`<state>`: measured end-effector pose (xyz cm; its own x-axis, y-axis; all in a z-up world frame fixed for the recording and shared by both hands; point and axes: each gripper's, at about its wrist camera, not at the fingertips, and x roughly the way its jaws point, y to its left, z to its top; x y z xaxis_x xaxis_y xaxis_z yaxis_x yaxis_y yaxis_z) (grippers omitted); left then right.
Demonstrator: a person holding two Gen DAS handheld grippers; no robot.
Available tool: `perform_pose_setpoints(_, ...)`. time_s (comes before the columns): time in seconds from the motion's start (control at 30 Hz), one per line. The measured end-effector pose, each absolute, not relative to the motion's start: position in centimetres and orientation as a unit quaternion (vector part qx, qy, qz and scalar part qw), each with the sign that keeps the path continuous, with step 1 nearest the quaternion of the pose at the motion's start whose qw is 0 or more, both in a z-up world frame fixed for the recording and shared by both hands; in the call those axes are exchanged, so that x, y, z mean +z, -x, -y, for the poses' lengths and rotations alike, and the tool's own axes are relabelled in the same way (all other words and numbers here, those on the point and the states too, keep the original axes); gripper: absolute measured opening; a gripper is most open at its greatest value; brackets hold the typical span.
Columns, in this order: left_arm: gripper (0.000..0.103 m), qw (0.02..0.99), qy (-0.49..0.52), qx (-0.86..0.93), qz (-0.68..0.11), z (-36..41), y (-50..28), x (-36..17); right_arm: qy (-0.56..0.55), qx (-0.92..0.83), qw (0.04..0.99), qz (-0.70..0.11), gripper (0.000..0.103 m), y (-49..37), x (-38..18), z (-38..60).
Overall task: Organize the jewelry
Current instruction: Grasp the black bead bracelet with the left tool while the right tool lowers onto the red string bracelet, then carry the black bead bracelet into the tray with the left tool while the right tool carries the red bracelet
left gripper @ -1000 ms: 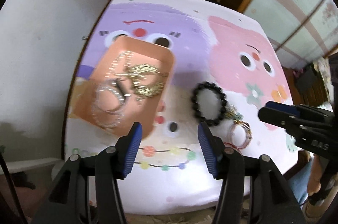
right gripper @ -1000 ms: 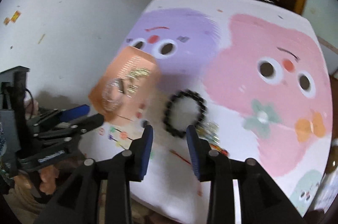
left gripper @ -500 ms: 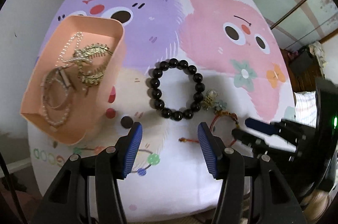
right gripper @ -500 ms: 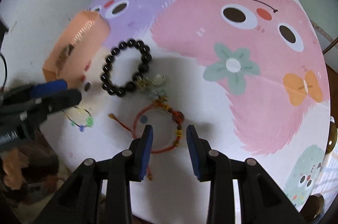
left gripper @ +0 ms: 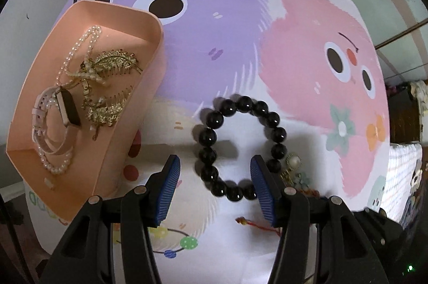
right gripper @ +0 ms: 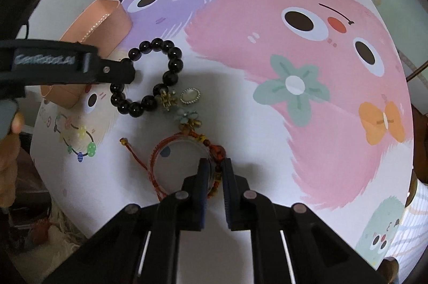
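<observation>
**Two claws close in on the last loose bracelets**

A person working a claw in each hand is midway through sorting jewelry into a peach tray [left gripper: 149, 86] on a cartoon-printed counter [left gripper: 307, 69]. The tray already holds a pearl strand [left gripper: 80, 43], gold hair combs [left gripper: 112, 64] and a pink-strapped watch [left gripper: 53, 120].

The right claw [right gripper: 216, 171], pointing steeply down at the counter, has pinched its jaws almost together on the beaded side of a red cord bracelet [right gripper: 160, 150], which lies flat well away from the tray, on the far side of a black bead bracelet [right gripper: 149, 75] from it. The beads sit between the blue pads, so the grip looks made, though nothing has lifted yet.

The left claw [left gripper: 215, 182] hangs half open over the black bead bracelet, just beside the tray. Its jaws straddle the near arc of the ring: one pad outside the beads, toward the tray, the other near the beads on the side away from it. No pad presses on it.

Between the two bracelets lie a small pearl brooch [right gripper: 190, 96] and a pale flower charm [right gripper: 187, 116], unclaimed.

The step in hand appears to be a double pickup. Next, the right claw would need to raise the cord bracelet cleanly, trailing tail included, and carry it across to the tray; the left must sink a little and shut on one bead run rather than the empty middle of the ring.
</observation>
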<state>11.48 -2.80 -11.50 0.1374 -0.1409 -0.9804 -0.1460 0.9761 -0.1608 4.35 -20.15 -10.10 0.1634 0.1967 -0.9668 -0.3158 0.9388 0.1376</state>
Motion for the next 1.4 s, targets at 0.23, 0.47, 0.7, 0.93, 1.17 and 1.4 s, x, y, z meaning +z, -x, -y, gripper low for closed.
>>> perform_pose_setpoints(0.23, 0.046, 0.747, 0.088, 0.018, -0.659, 3.9, -12.6, -12.3, 0.026, 0.173, 0.765, -0.620, 0.009, -3.8, -9.5, 21.4)
perform_pose_setpoints(0.47, 0.013, 0.746, 0.079, 0.016, -0.661, 4.8, -13.1, -12.6, 0.005, 0.178, 0.764, -0.621, 0.009, -3.8, -9.4, 22.0)
perform_pose_setpoints(0.7, 0.012, 0.758, 0.094, 0.003, -0.645, 3.6, -11.8, -11.2, -0.011, 0.182, 0.767, -0.616, 0.009, -3.4, -8.8, 22.0)
perform_pose_setpoints(0.93, 0.012, 0.795, 0.097, -0.017, -0.599, 3.2, -10.0, -6.2, -0.014, 0.190, 0.778, -0.598, 0.009, -2.9, -6.8, 21.8)
perform_pose_setpoints(1.17, 0.013, 0.827, 0.120, -0.024, -0.549, 0.5, -8.2, 0.0, -0.009, 0.202, 0.784, -0.586, 0.009, -2.8, -4.8, 20.3)
perform_pose_setpoints(1.4, 0.013, 0.855, 0.151, -0.007, -0.496, -5.0, -5.8, 5.4, -0.015, 0.221, 0.796, -0.563, 0.009, -3.4, -1.8, 18.4)
